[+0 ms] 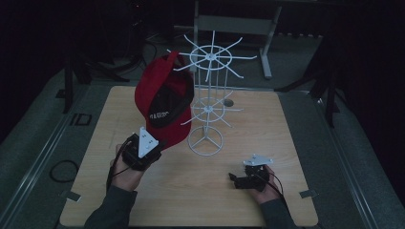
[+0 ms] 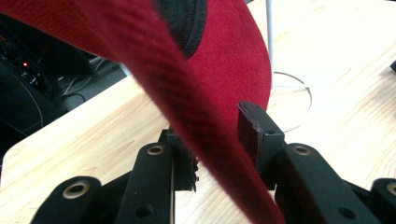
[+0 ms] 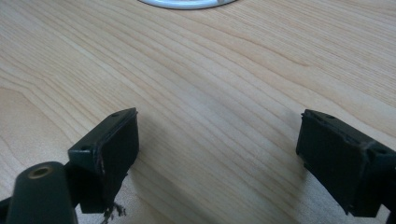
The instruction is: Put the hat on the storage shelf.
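Note:
A red cap [image 1: 165,100] with a black lining hangs in the air left of a white wire rack [image 1: 208,57]. Its upper edge reaches the rack's top spokes; I cannot tell whether it hooks on one. My left gripper [image 1: 156,141] is below it, shut on the brim. In the left gripper view the red brim [image 2: 224,60] runs between the two black pads [image 2: 254,133] of that gripper [image 2: 217,144]. My right gripper [image 1: 239,178] rests low on the table at the front right. In the right gripper view it [image 3: 217,140] stands open over bare wood.
The rack's round base ring [image 1: 205,140] stands mid-table, between the two hands, and its edge shows ahead of the right gripper [image 3: 187,3]. The wooden tabletop [image 1: 267,124] ends at a dark floor. A coiled cable [image 1: 63,170] lies off the left edge.

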Tool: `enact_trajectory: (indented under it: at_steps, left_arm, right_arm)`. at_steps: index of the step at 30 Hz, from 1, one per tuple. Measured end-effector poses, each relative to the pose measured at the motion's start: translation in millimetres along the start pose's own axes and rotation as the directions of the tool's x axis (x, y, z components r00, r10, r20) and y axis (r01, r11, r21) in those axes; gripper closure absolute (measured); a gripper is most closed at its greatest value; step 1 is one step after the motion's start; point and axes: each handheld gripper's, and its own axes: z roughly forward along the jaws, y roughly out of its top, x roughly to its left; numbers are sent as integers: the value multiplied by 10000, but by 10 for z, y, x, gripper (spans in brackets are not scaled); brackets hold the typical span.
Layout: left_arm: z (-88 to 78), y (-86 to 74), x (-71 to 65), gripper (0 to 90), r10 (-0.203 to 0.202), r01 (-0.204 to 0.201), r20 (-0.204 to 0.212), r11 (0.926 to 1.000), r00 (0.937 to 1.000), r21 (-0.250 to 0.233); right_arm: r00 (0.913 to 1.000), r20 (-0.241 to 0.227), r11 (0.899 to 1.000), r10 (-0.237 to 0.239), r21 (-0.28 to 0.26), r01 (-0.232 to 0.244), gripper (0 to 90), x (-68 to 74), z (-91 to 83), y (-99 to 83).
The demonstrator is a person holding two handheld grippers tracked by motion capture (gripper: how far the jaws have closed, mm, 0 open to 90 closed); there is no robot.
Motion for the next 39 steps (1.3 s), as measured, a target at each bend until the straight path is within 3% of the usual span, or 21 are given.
enact_trajectory:
  at_steps: [6, 15, 25, 26, 32, 39]
  left_arm:
    - [17, -34, -15, 618, -131, 130, 159, 9999, 9998, 39]
    - [20, -130, 23, 528, -892, 895, 423, 9960, 9951, -52]
    - [-48, -196, 98, 458, -1447, 1457, 493, 9892, 9883, -184]
    - [-59, -225, 130, 458, -1722, 1735, 571, 9846, 9834, -193]
    - [-72, -331, 187, 433, -2504, 2551, 808, 9654, 9648, -542]
    - [-73, -403, 254, 416, -2785, 2857, 1104, 9567, 9541, -557]
  right_arm:
    - [10000, 0, 10000, 2, 2, -2, 129, 0, 0, 0]
    - [10000, 4, 10000, -28, 15, 28, 129, -1, 0, -1]
    - [10000, -6, 10000, -25, 1, 25, 129, -1, 1, -1]
    - [10000, -6, 10000, -17, 7, 17, 129, -1, 0, -1]
    - [10000, 2, 10000, -26, 7, 26, 129, -1, 0, -2]
    - [10000, -1, 10000, -22, -1, 22, 129, -1, 1, -1]
